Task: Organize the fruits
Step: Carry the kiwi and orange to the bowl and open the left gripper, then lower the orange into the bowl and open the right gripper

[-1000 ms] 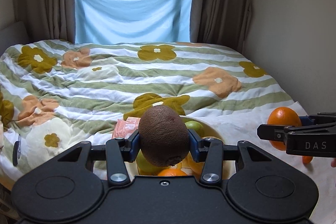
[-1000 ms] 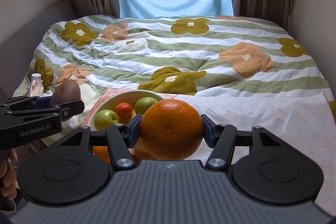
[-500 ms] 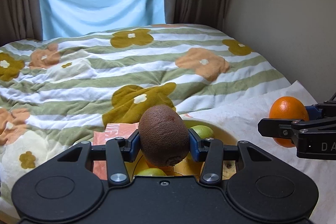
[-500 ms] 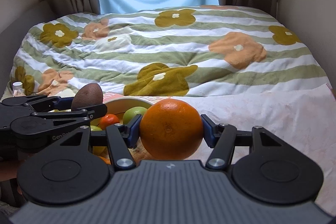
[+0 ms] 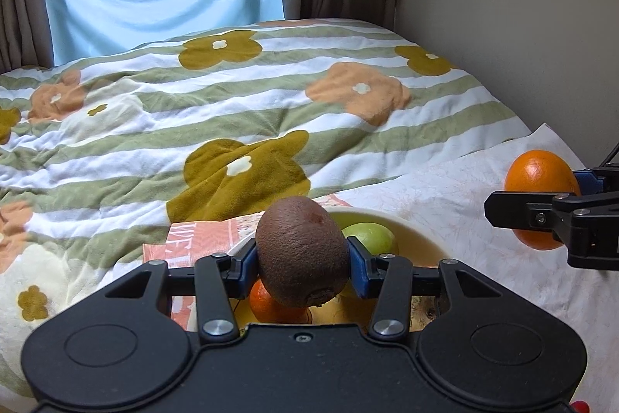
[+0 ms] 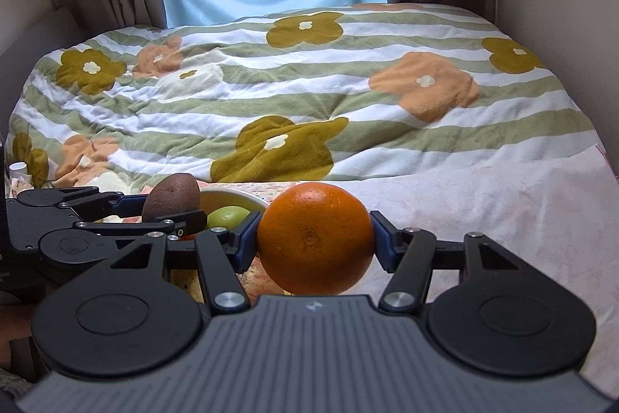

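1 kiwi (image 5: pixel 301 250), 1 big orange (image 6: pixel 315 239), 1 green apple (image 5: pixel 369 237) and 1 small orange (image 5: pixel 276 304) in 1 bowl (image 5: pixel 421 239) on the bed (image 5: pixel 271 111). Left gripper (image 5: pixel 301 260) tilts down over the bowl, jaws opening with the kiwi between them; right gripper (image 6: pixel 315 242) beside it, jaws clamping the big orange.

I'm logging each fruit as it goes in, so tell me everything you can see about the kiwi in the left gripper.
The kiwi is brown, oval and finely fuzzy, with a dark stem scar at its lower end and a small reddish mark near the top. It sits between the blue pads of the left gripper, whose jaws are opening slightly. It hangs above the pale bowl, in front of a green apple and over a small orange fruit.
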A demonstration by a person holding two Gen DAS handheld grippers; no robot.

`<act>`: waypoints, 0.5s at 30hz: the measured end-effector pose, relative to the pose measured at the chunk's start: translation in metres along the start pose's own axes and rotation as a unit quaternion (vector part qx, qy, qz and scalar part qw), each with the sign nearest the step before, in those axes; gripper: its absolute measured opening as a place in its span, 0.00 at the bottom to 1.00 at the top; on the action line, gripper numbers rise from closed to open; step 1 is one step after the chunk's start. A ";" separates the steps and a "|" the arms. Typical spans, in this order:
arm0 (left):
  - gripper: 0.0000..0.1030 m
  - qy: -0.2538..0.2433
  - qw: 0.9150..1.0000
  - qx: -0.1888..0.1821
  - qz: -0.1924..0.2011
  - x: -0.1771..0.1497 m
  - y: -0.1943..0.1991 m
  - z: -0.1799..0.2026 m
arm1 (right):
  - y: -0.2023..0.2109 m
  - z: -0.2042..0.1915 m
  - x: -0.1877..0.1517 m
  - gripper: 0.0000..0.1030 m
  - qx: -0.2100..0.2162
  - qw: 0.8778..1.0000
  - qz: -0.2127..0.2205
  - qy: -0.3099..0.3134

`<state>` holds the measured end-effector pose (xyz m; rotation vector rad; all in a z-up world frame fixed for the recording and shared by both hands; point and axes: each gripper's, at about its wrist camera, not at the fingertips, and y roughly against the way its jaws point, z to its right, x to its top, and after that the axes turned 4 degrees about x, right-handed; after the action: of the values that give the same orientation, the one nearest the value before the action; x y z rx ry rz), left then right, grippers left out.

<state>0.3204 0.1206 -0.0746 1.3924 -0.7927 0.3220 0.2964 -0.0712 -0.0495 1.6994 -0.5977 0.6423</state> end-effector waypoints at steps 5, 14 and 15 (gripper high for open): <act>0.73 -0.002 1.000 0.006 0.018 0.000 0.007 -0.001 | 0.000 0.000 0.004 0.71 0.002 1.000 0.001 0.004; 0.84 0.026 0.998 0.026 0.043 -0.013 0.045 -0.017 | 0.004 -0.019 0.010 0.71 0.021 0.999 0.005 0.026; 0.85 0.032 0.998 0.030 0.045 -0.016 0.051 -0.020 | 0.004 -0.022 0.010 0.71 0.024 0.999 0.005 0.030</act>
<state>0.2829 0.1531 -0.0471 1.3974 -0.8009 0.4612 0.2983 -0.0510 -0.0357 1.7164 -0.5531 0.7183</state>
